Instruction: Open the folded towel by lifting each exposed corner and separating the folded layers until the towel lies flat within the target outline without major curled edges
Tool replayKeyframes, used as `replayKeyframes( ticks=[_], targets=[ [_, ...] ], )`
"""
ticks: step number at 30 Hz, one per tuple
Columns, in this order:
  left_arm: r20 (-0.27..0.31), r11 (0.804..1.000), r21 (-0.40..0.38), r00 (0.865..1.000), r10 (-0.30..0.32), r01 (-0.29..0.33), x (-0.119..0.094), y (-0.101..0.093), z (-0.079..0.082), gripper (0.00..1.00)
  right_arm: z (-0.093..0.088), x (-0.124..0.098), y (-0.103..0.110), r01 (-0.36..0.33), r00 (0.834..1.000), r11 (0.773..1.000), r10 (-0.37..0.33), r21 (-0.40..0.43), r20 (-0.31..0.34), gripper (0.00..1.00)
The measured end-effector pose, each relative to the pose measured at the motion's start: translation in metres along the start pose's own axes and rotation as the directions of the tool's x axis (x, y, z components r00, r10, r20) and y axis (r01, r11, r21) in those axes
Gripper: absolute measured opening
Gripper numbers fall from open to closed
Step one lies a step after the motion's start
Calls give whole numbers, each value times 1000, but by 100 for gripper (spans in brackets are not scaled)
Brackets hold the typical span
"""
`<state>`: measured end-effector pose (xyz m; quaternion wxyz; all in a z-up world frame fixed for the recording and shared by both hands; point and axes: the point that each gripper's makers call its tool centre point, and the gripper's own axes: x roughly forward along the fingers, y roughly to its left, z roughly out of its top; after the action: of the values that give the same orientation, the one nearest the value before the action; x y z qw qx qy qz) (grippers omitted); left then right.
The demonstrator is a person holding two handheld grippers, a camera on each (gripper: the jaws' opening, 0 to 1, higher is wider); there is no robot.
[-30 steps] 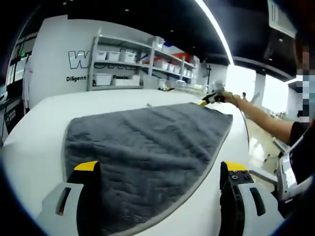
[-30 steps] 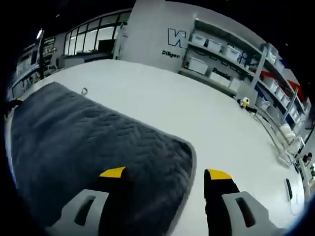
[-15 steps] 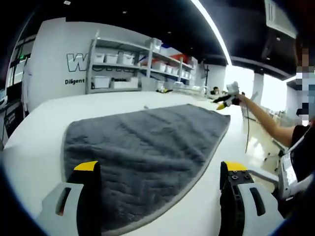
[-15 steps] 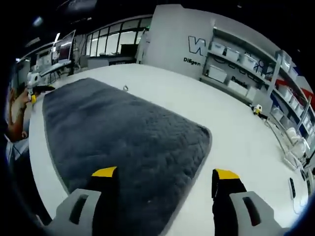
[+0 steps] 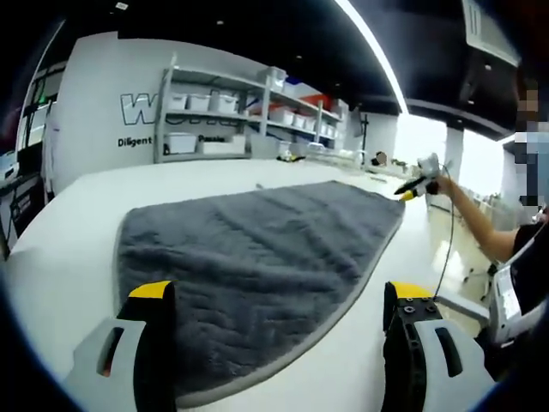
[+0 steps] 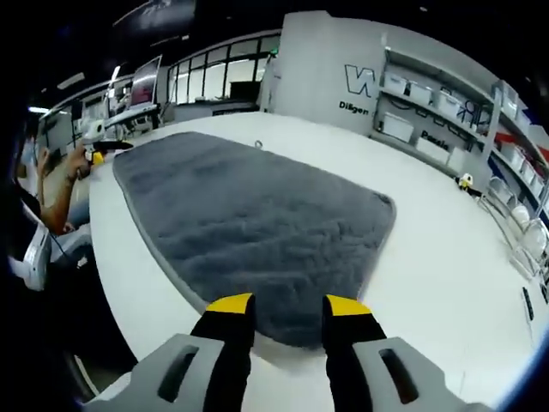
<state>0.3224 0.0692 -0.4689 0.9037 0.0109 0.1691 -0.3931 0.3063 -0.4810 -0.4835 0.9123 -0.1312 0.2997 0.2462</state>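
1. We see the towel [image 5: 257, 257] spread out grey and flat on the white table [image 5: 60, 257], its pale edging visible along the near and side borders.
2. In the left gripper view, our left gripper [image 5: 279, 343] stands released, its yellow-tipped jaws wide apart with nothing between them; the left jaw overlaps the towel's near edge in the picture and the right jaw sits over bare table beside it.
3. In that same view the right gripper [image 5: 412, 187] is far off past the towel's far corner, held up in a hand [image 5: 442, 182] above the table edge, apart from the cloth.
4. In the right gripper view, that gripper's [image 6: 287, 302] jaws stand fairly close together with a narrow gap, holding nothing, just above the towel's [image 6: 257, 232] near edge.
5. The towel lies flat there too, with rounded corners and no curled edges that we can make out.
6. The left gripper [image 6: 96, 156] shows small at the far left of this view.
7. Shelves [image 5: 214, 116] with bins stand behind the table.
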Motion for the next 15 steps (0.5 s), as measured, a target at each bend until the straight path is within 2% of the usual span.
replayKeyframes(
  ticks=[6,7,8,15],
  targets=[
    [11,1000,-2,1000,1,-1,-3,-5,-1,99,-19,2,2,-38,998,999,39,29,-41,23],
    [10,1000,-1,1000,2,-2,-4,-6,-1,99,-16,3,2,-46,999,997,47,65,-7,23],
    [10,1000,-1,1000,3,-3,-4,-6,-1,99,-18,1,0,-50,999,996,50,77,-4,23],
    [7,1000,-2,1000,9,-9,-8,-6,-5,99,-22,-4,3,-49,998,996,45,79,44,22]
  ],
)
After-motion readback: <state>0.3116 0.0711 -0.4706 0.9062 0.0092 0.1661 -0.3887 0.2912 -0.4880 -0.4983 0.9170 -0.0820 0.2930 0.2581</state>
